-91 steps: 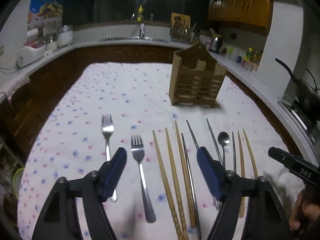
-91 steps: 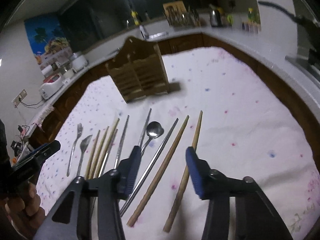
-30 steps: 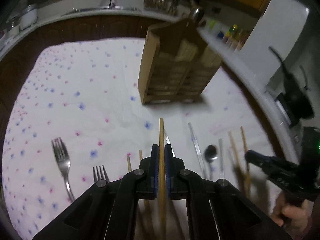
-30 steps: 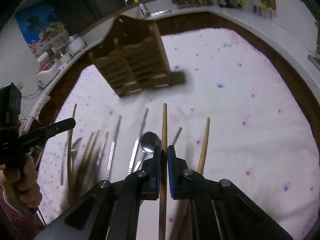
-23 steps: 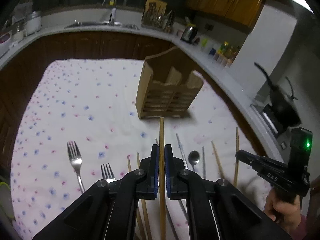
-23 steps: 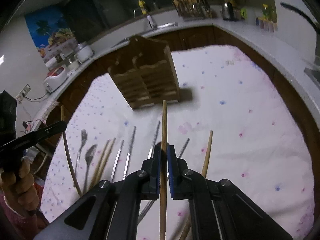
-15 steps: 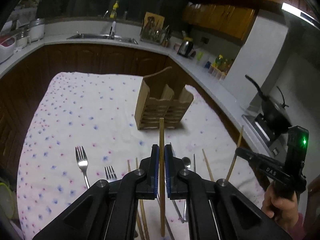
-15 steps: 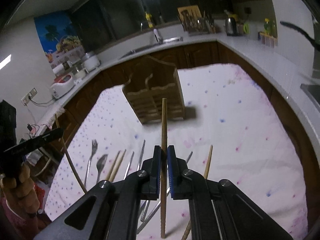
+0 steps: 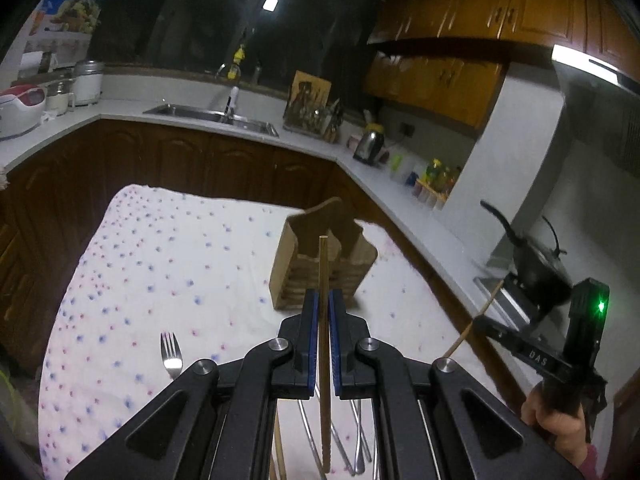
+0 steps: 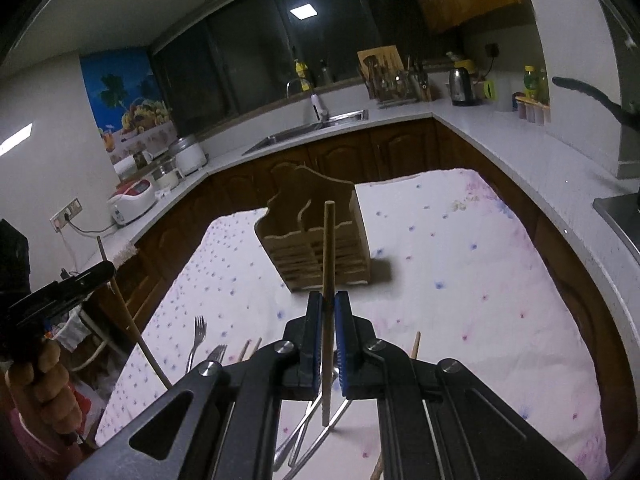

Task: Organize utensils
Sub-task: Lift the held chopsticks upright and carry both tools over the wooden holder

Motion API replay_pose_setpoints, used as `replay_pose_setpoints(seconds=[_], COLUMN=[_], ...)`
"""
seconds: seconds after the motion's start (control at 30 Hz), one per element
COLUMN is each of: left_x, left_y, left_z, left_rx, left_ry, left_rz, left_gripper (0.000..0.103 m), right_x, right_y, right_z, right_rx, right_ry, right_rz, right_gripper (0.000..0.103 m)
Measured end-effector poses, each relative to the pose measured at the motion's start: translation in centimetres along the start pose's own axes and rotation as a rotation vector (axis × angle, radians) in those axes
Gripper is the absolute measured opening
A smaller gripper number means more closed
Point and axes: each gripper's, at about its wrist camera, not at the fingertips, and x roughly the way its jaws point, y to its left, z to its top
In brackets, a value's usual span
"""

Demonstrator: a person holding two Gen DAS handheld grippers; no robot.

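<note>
My left gripper [image 9: 323, 300] is shut on a wooden chopstick [image 9: 323, 272] that stands nearly upright between the blue pads, lifted above the table. My right gripper [image 10: 328, 300] is shut on a second wooden chopstick [image 10: 328, 248] in the same way. A wooden utensil holder [image 9: 320, 268] [image 10: 320, 240] with several compartments stands on the cloth ahead of both grippers. Below them lie forks [image 9: 171, 354] [image 10: 198, 338], metal chopsticks [image 10: 316, 436], a spoon and more wooden chopsticks [image 10: 415, 344], partly hidden by the gripper bodies.
A white cloth with blue and pink dots [image 9: 168, 272] covers the table. Kitchen counters with a sink [image 10: 312, 130], rice cookers [image 10: 132, 202], a kettle [image 9: 370, 146] and a black pan [image 9: 536, 268] ring the table. The person's other hand and gripper show at each view's edge.
Both grippers closed on a wooden chopstick each and lifted them off the cloth. The views have risen and tilted up, so the holder sits lower and farther away.
</note>
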Motion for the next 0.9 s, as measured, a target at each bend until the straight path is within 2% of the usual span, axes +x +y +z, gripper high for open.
replay_pose_setpoints(seconds=[0.27,0.53,0.77,0.9], left_x=[0.8,3.7,8.7,12.7], left_y=[0.6,1.1,2.1,2.8], left_z=[1.5,4.4,7.0,7.1], left_rx=[-0.031,-0.040,-0.052,-0.087], left_ry=[-0.089,-0.205,-0.309,-0.332], left_rz=[-0.011,-0.003,0.041,0.064], left_gripper=[0.003,0.003,0.003,0.003], right_x=[0.2,1.3,3.4,5.5], right_y=[-0.1,-0.3,-0.7,-1.2], right_z=[2.7,7.8,13.3,15.3], right_rx=[0.004,0.020,0.028,0.040], right_ry=[-0.068,-0.180,-0.278,-0.300], right_rz=[0.007,0.026,0.032,0.035], right_gripper=[0.006,0.006,0.006,0.006])
